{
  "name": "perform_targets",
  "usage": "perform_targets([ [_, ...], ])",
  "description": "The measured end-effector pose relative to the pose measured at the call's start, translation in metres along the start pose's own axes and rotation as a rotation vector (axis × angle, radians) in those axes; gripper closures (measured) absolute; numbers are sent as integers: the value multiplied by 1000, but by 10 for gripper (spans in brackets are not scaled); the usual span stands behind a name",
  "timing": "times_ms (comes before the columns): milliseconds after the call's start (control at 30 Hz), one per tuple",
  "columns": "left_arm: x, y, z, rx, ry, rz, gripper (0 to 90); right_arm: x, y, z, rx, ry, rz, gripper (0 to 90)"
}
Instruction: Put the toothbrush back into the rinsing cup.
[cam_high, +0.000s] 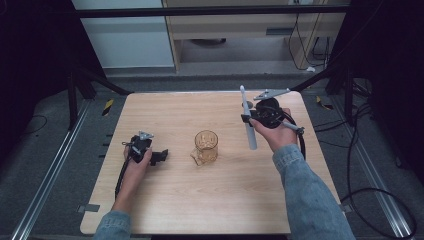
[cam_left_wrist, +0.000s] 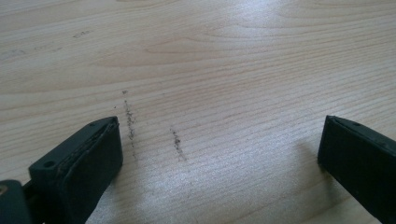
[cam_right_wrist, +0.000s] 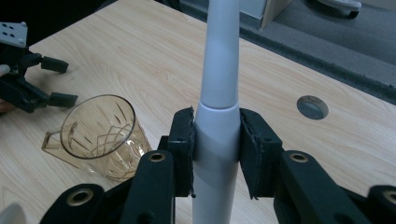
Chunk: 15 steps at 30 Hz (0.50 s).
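Observation:
My right gripper (cam_high: 247, 118) is shut on a white electric toothbrush (cam_high: 247, 120), held above the table's right half with its thin end pointing away from the person. In the right gripper view both pads clamp the toothbrush (cam_right_wrist: 219, 98) where its handle narrows. An amber cut-glass cup (cam_high: 205, 147) with a handle stands upright mid-table, left of and below the toothbrush; the cup (cam_right_wrist: 100, 135) is empty. My left gripper (cam_high: 163, 156) rests low on the table left of the cup, open. Bare wood lies between its fingers (cam_left_wrist: 79, 163).
The wooden table (cam_high: 210, 200) has a round cable hole (cam_right_wrist: 312, 107) near its far right part. Faint dark scuff marks (cam_left_wrist: 130, 123) mark the wood by the left gripper. Metal rails, stands and cables surround the table on the floor.

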<state>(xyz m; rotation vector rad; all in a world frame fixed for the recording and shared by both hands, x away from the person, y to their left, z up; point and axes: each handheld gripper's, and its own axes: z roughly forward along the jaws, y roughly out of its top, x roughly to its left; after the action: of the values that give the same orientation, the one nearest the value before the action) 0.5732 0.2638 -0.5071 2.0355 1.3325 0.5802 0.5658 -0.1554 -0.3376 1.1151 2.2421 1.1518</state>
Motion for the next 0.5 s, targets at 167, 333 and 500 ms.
perform_targets([
  [167,0,0,0,-1,0,0,0,6,7,0,-13,8,-3,677],
  [333,0,0,0,-3,3,-2,0,11,15,-1,-31,10,-9,677],
  [500,0,0,0,-3,4,-1,0,16,21,-2,-37,13,-11,677],
])
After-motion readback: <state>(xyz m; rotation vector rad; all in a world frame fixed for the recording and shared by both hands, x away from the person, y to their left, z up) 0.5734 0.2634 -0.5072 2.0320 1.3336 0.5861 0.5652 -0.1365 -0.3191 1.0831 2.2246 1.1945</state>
